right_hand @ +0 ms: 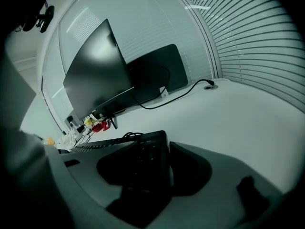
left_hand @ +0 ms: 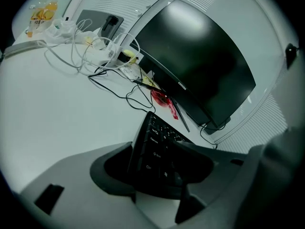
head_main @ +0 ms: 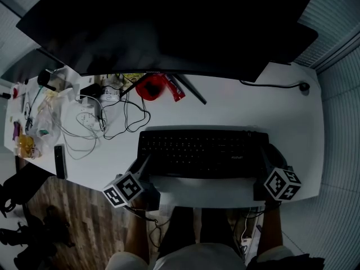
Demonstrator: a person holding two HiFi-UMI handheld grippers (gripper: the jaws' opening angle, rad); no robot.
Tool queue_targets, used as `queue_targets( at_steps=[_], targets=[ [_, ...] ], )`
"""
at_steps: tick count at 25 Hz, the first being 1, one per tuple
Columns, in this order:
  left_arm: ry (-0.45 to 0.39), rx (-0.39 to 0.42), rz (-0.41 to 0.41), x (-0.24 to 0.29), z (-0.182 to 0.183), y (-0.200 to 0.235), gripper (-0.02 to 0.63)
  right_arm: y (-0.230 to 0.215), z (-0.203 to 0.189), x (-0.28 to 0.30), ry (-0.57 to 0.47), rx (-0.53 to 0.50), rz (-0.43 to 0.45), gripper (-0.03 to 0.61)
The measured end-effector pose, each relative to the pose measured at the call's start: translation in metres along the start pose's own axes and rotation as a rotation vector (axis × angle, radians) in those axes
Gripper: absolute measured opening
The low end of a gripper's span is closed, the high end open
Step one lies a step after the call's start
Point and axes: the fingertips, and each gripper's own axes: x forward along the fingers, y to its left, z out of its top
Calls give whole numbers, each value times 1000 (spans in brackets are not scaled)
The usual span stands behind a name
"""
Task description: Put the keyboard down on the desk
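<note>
Head view, looking steeply down: black keyboard (head_main: pixel 202 152) lying crosswise over the near part of the white desk (head_main: pixel 253 106), just behind the front edge, long side parallel to it. Pinched at both short ends, with the left gripper (head_main: pixel 143 165) clamped on the left end and the right gripper (head_main: pixel 263 162) clamped on the right end. Likely reason for the two-ended hold: keeping a long, thin board level, with no sag or twist during lowering.

Borne out in the left gripper view: jaws pressed onto the corner carrying the Ctrl and Shift keys, one jaw on the key face, the other behind the board. Same in the right gripper view: jaws pressed onto the far right edge, dark keys between them.

Positioned squarely in front of the big dark monitor (head_main: pixel 169 27), well apart from the tangle of cables (head_main: pixel 112 122) and the red object (head_main: pixel 151 87) near the stand. Sensible typing spot, over bare desk.

Hard to judge: contact between underside and desk. Soft shadow along the front edge in the head view, yet no clear gap in either gripper view, so cannot tell resting from hovering just above. Jaws on the underside mostly hidden by the board. Key legends too dark to read in the right gripper view. Red object too small to identify. Monitor cut off at the top of the head view.
</note>
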Motion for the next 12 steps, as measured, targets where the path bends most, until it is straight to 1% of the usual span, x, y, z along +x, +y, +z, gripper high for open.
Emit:
queue_targets(
  at_steps=[7, 9, 12],
  targets=[
    [40, 20, -12, 1, -1, 0, 261, -3, -5, 2, 39, -3, -4, 212],
    [74, 37, -31, 0, -2, 0, 262, -2, -7, 3, 55, -8, 2, 212],
    [139, 85, -63, -1, -7, 0, 262, -3, -9, 3, 71, -15, 10, 212]
  ],
)
